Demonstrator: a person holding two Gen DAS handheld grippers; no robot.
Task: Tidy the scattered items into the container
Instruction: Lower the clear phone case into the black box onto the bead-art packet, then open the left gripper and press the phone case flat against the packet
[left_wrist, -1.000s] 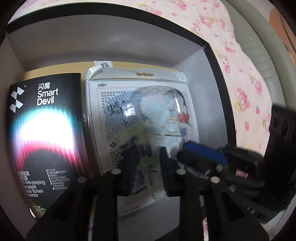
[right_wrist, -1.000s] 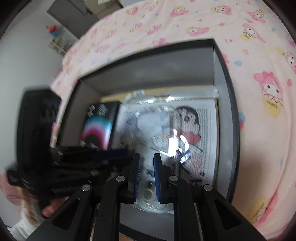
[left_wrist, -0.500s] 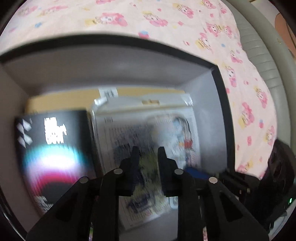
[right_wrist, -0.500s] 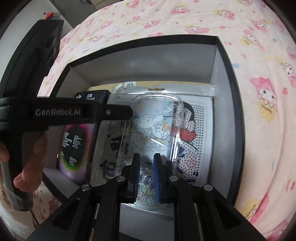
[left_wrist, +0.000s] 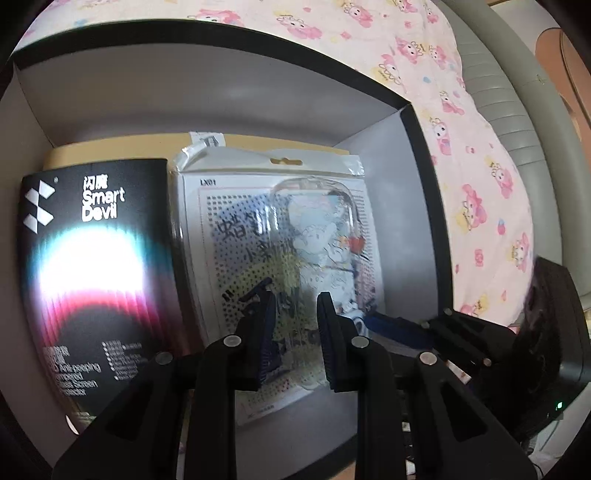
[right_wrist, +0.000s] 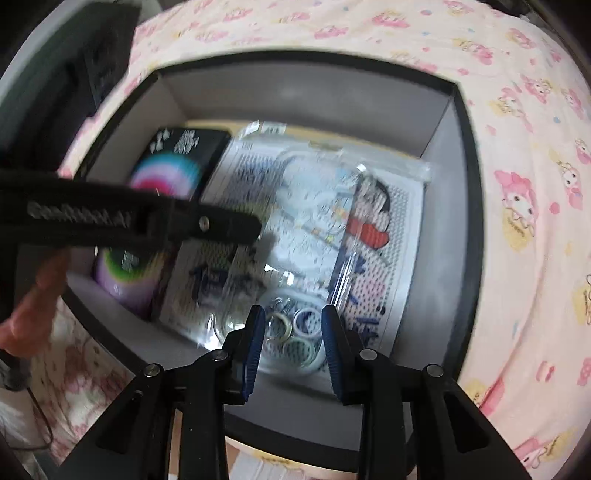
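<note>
A clear phone case (left_wrist: 317, 229) (right_wrist: 314, 229) with cartoon print lies inside the grey box (left_wrist: 424, 184) (right_wrist: 469, 221), on top of a bead-art packet (left_wrist: 221, 221) (right_wrist: 380, 240). My left gripper (left_wrist: 295, 299) hovers over the case's near end, jaws a little apart, nothing pressed between them. In the right wrist view its fingers (right_wrist: 221, 225) reach in from the left above the box. My right gripper (right_wrist: 293, 314) is over the case's ringed end; its jaws are opening, and the pads stand clear of the case below them.
A black Smart Devil carton (left_wrist: 92, 258) (right_wrist: 173, 166) lies left of the packet in the box, over a tan sheet (left_wrist: 110, 147). The box sits on a pink cartoon bedsheet (left_wrist: 480, 184) (right_wrist: 535, 184). A person's hand (right_wrist: 33, 295) holds the left gripper.
The right jaws have spread from nearly shut and let go of the phone case, which now lies flat in the box. The left gripper has shifted a little over the box.
</note>
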